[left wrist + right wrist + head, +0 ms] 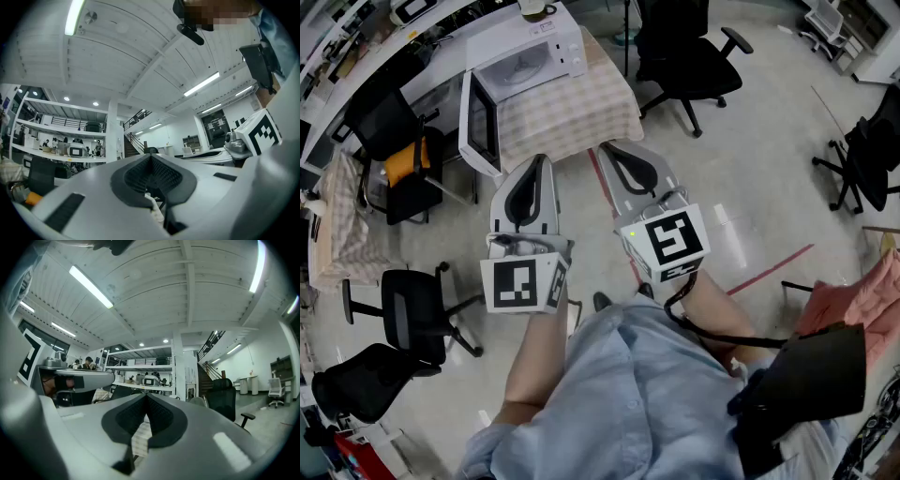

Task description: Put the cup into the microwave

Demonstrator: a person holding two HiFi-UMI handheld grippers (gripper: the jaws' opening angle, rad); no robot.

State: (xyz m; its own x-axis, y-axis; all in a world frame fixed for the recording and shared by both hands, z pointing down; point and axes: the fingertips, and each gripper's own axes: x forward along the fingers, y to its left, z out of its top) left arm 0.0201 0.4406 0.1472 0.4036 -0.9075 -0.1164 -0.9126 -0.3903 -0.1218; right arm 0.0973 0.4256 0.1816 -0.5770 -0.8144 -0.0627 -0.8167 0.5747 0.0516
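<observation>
A white microwave (534, 56) stands on a table with a checked cloth (572, 117) at the top of the head view. Its door (480, 122) hangs open to the left, and the glass turntable shows inside. A small cup-like thing (534, 7) sits on top of the microwave, cut off by the frame edge. My left gripper (542, 161) and right gripper (605, 150) are held side by side just short of the table, pointing at it. Both are shut and empty. The jaws also meet in the left gripper view (151, 157) and the right gripper view (146, 395).
Black office chairs stand around: one behind the table (689, 56), one at the left with an orange thing on it (403, 164), one at the lower left (412, 309), one at the far right (862, 159). Red tape lines (769, 267) cross the floor.
</observation>
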